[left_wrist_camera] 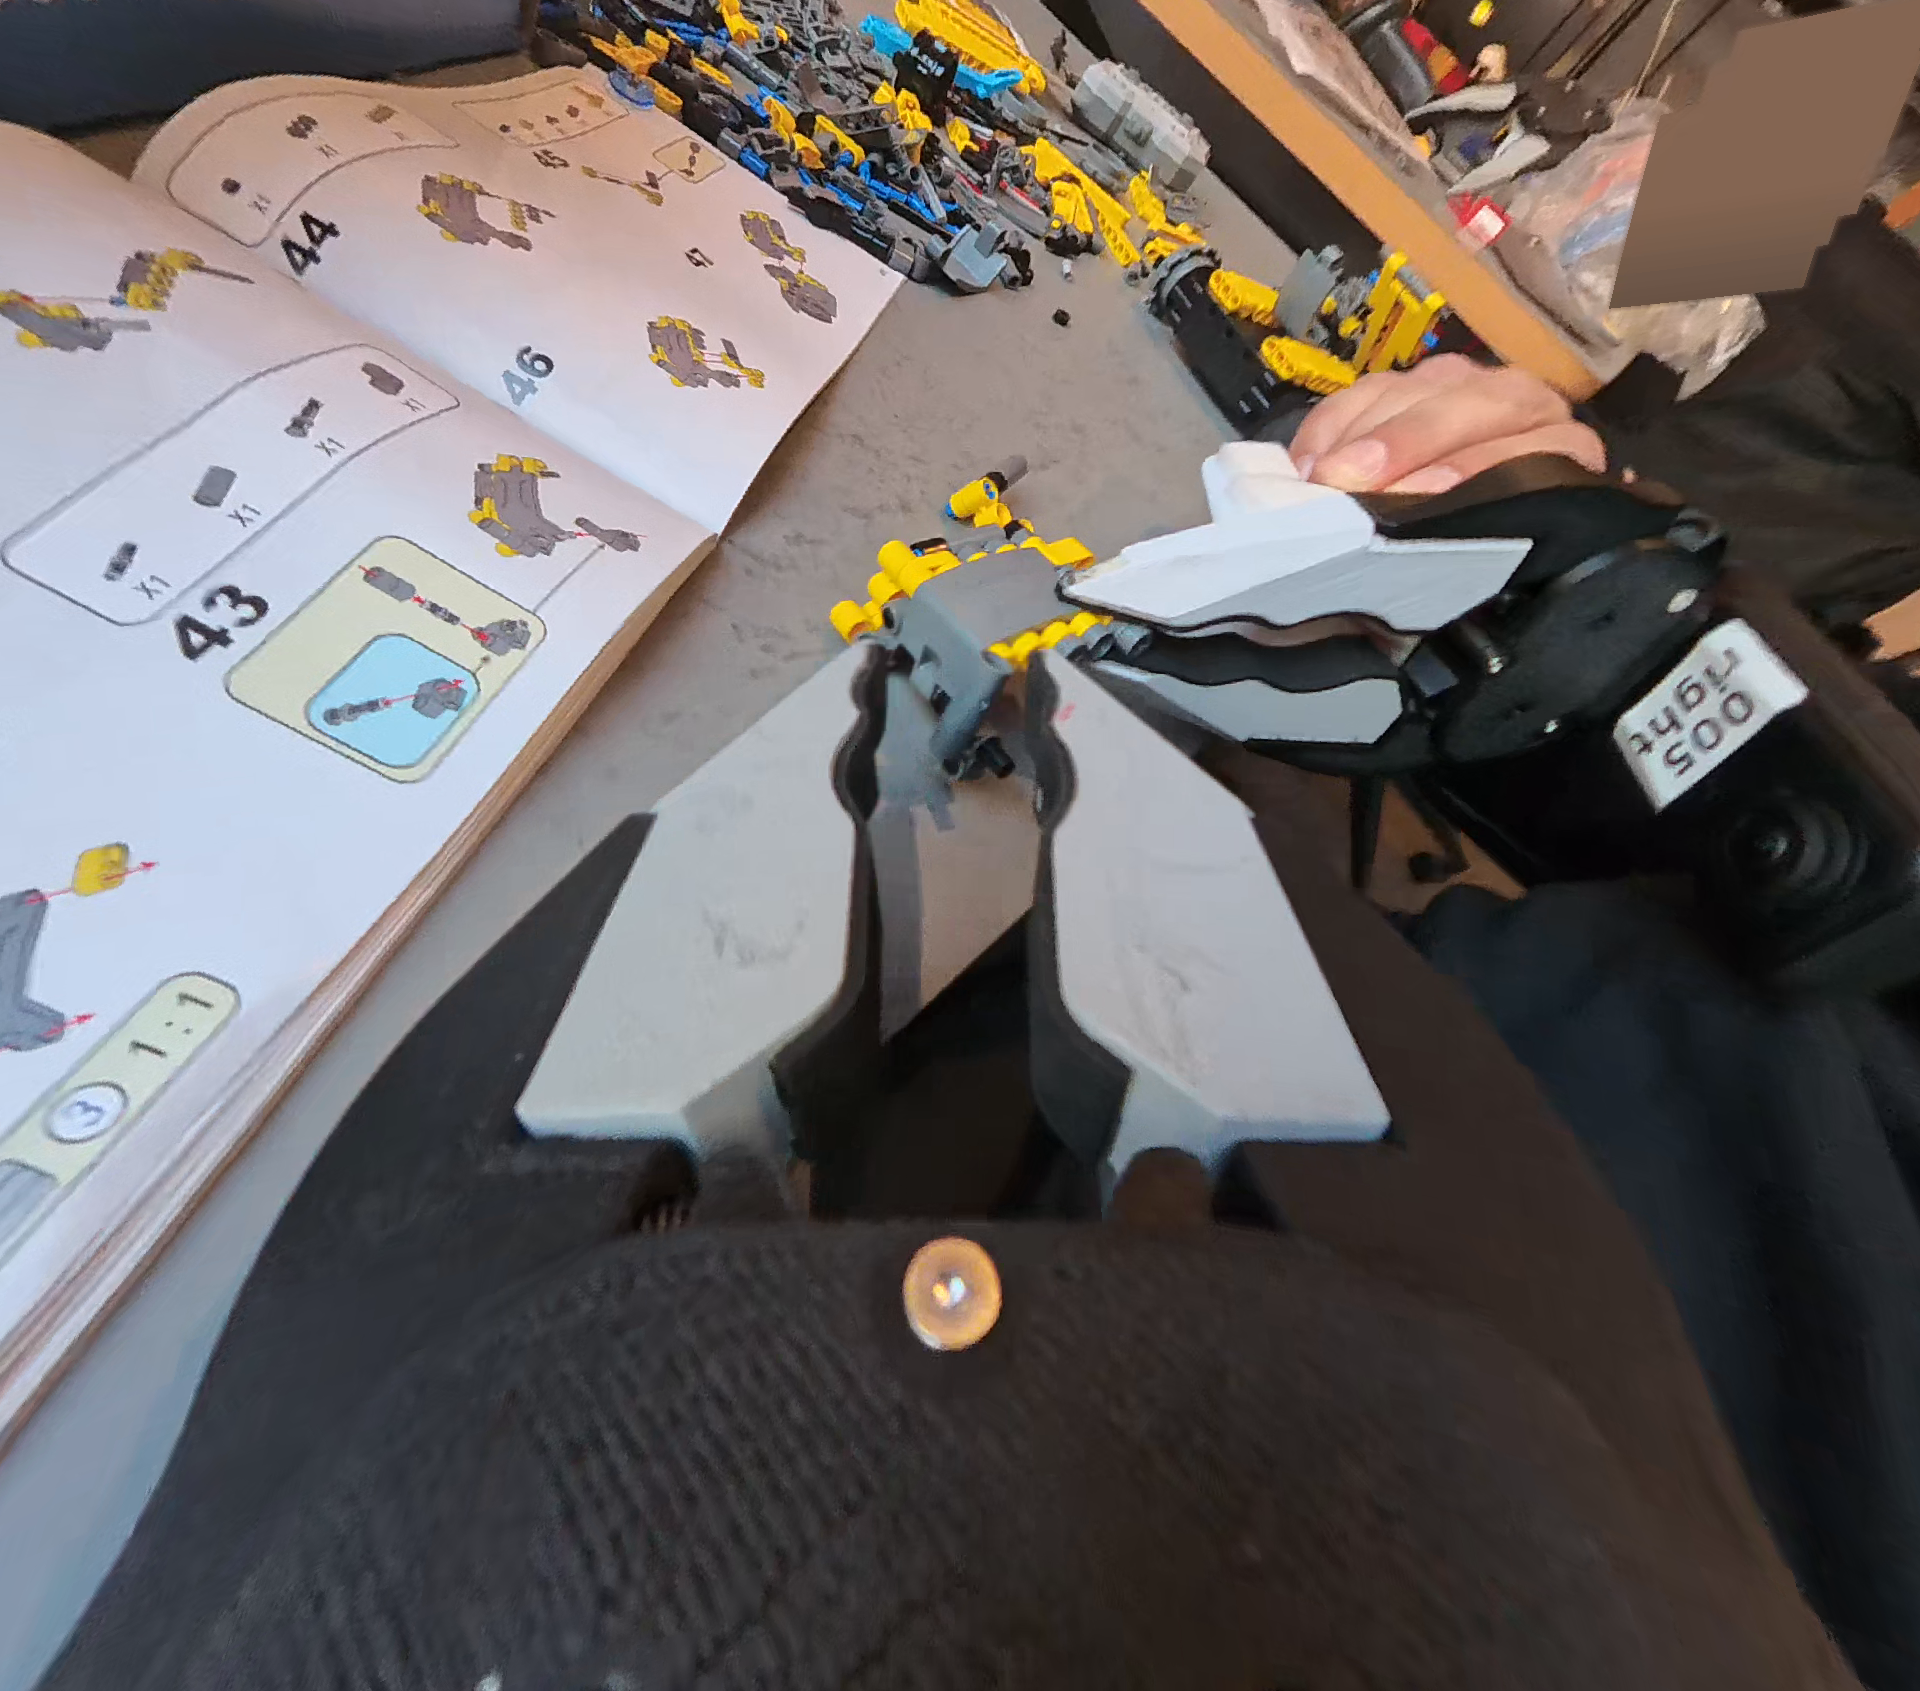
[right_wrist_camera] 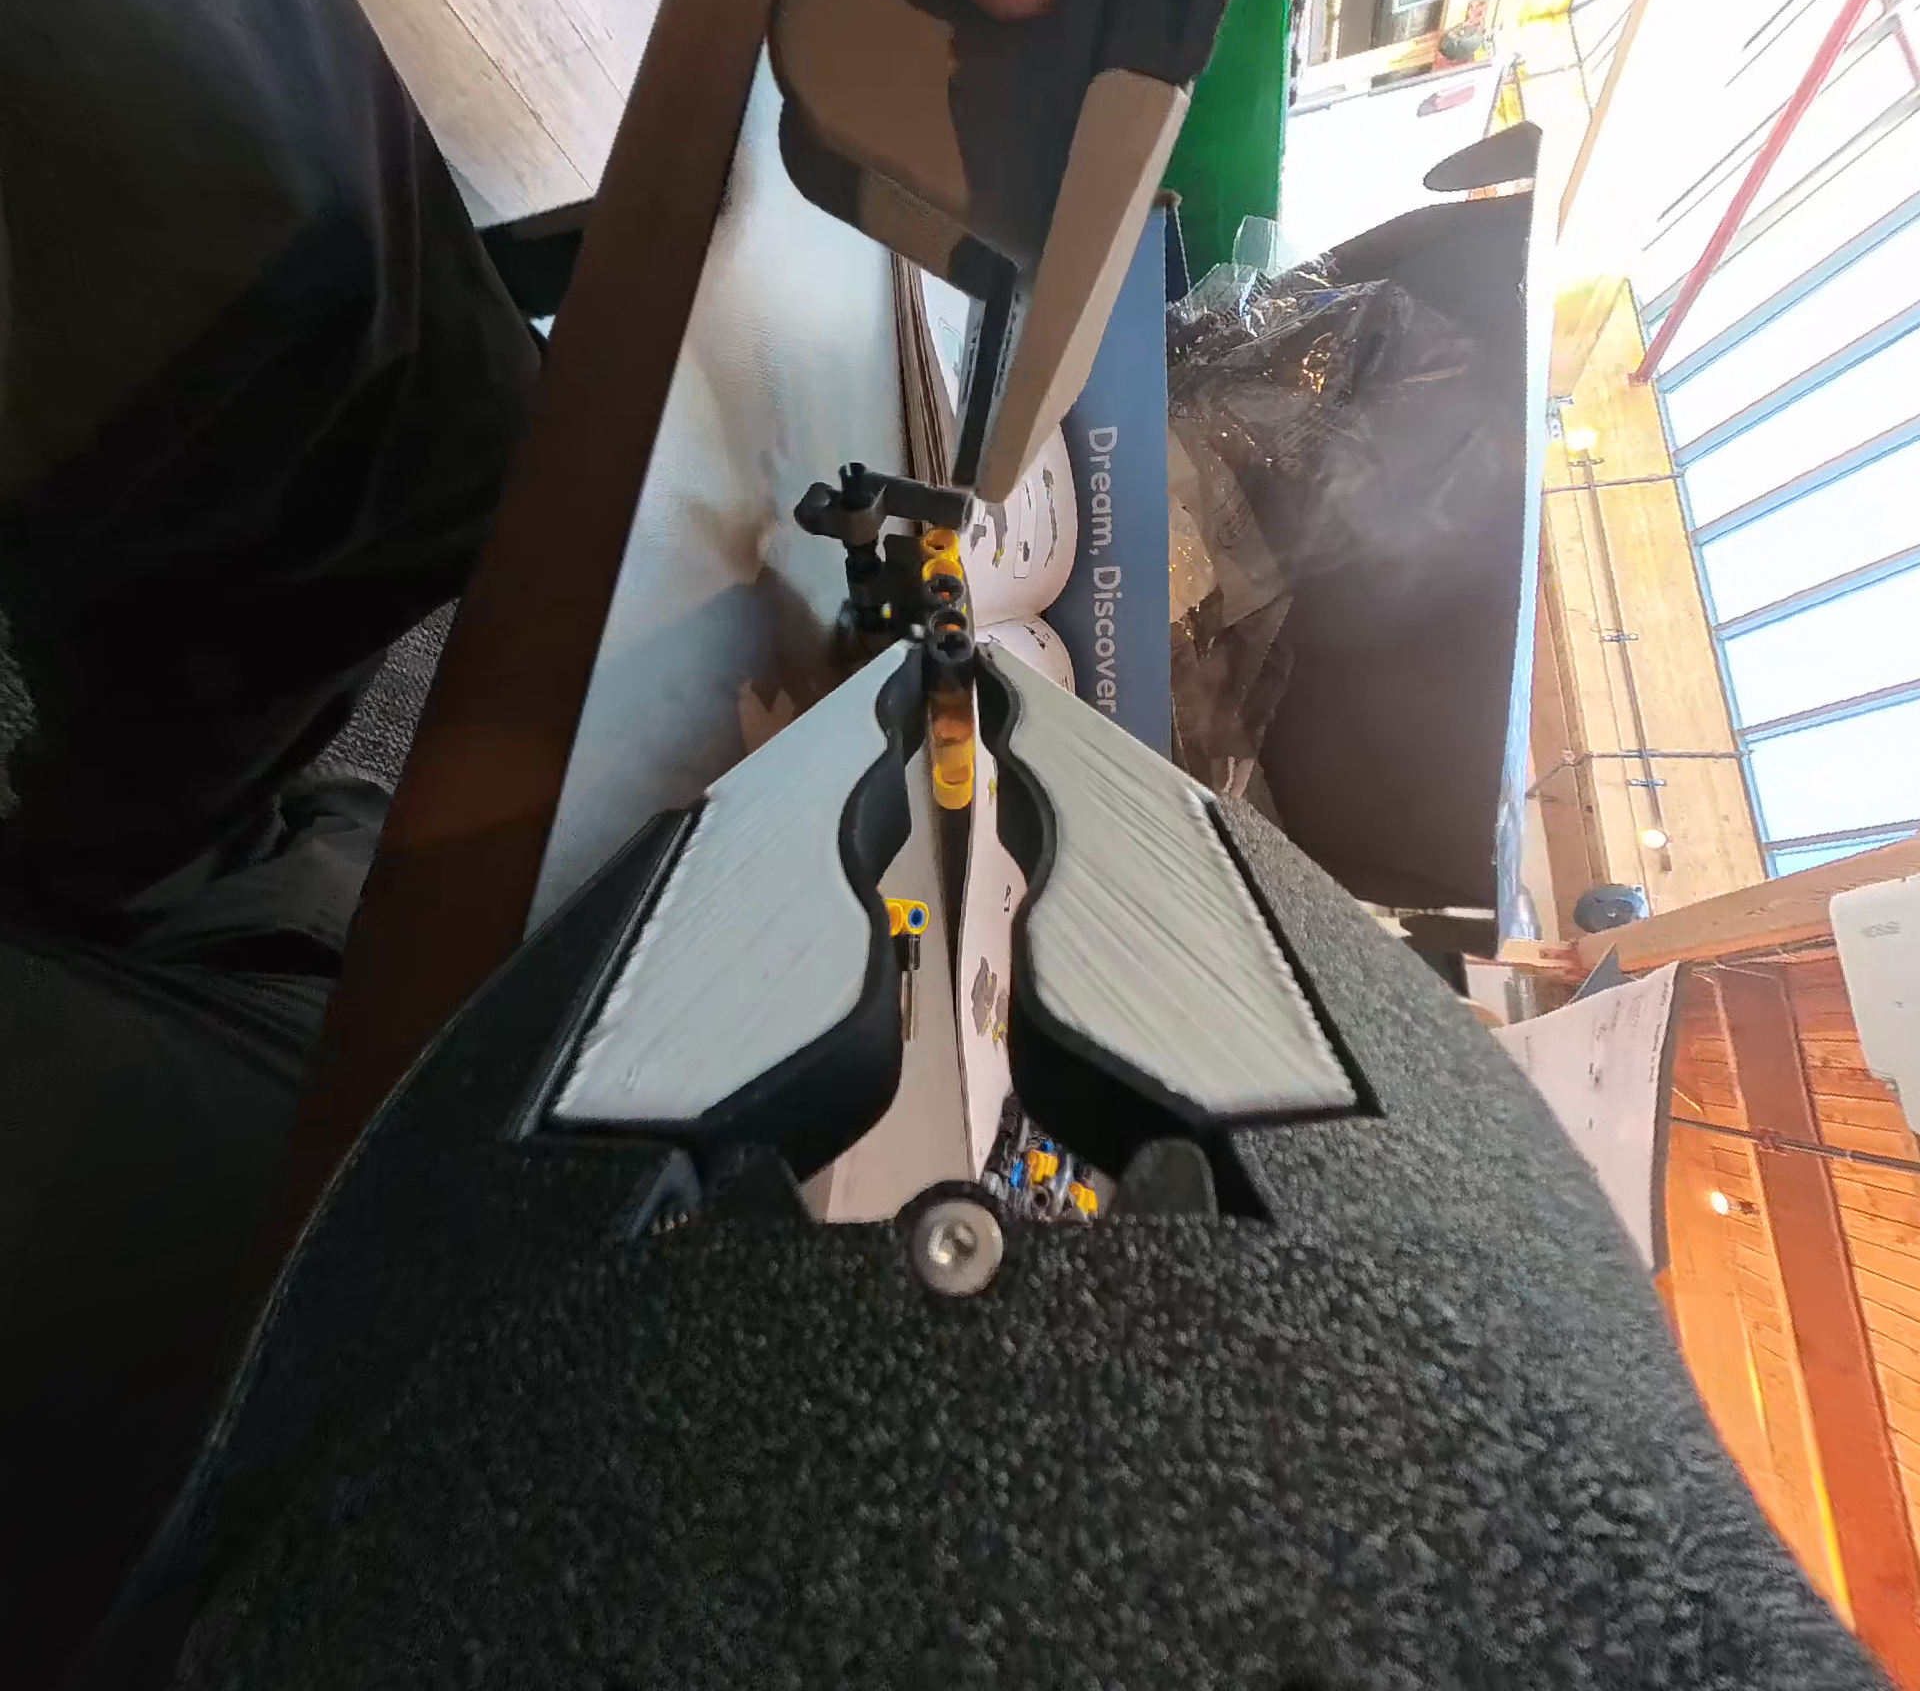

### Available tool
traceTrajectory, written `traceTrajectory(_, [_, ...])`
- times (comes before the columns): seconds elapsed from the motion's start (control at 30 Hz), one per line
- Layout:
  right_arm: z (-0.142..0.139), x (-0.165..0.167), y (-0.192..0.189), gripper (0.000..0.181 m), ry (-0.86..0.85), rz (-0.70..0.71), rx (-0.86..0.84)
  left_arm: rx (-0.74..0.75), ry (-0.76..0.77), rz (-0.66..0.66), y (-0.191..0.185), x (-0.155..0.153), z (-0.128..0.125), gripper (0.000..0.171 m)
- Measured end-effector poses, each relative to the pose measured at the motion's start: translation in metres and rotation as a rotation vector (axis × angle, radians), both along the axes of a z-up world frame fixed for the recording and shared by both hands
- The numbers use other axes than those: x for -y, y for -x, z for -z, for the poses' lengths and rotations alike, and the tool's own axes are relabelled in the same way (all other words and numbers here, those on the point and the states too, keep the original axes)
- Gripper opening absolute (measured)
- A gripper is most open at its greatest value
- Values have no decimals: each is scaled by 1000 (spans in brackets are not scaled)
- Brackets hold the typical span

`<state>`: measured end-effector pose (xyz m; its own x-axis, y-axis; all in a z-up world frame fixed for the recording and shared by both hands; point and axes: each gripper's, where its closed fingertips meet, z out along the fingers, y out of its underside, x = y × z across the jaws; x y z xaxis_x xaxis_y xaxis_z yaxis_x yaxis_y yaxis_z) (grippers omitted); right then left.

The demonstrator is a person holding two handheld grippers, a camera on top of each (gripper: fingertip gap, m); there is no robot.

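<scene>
both claws are clamped on one grey-and-yellow brick assembly [left_wrist_camera: 961, 602]: left gripper [left_wrist_camera: 951, 706] from below, right gripper [left_wrist_camera: 1081, 623] from its right.

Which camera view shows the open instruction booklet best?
The left wrist view shows it best: the instruction booklet lies open on the table with both pages in full sight. In the right wrist view, the booklet is seen only edge-on, a thin strip mostly hidden behind the gripper fingers.
</scene>
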<state>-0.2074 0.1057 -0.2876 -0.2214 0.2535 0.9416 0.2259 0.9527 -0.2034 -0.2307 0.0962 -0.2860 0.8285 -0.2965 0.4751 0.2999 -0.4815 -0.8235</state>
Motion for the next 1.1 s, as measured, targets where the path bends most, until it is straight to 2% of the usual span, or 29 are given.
traceTrajectory(0.13, [-7,-2,-1,7,50,-5,-25,-195,-47,25,4,1,-2,45])
traceTrajectory(0.23, [-14,0,-2,7,135,-24,-46,-327,-88,111,-4,4,-2,69])
traceTrajectory(0.3, [-20,1,-2,7,222,-45,-57,-441,-94,184,-8,7,6,76])
traceTrajectory(0.43, [-24,2,-5,7,402,-105,-41,-703,-171,250,-6,5,11,72])
traceTrajectory(0.57, [-33,3,-8,7,566,-164,-55,-780,-313,320,-18,1,-2,66])
traceTrajectory(0.63, [-38,10,-11,7,579,-228,-69,-795,-375,340,-26,1,-11,56])
traceTrajectory(0.73, [-41,16,-14,7,493,-273,-88,-874,-484,353,-38,3,-20,39])
traceTrajectory(0.97, [-29,15,-13,14,493,-270,-47,-1122,-459,262,-25,-4,-5,21])
traceTrajectory(1.1, [-14,-4,-9,25,563,-182,10,-1081,-374,199,-10,-11,-1,15])
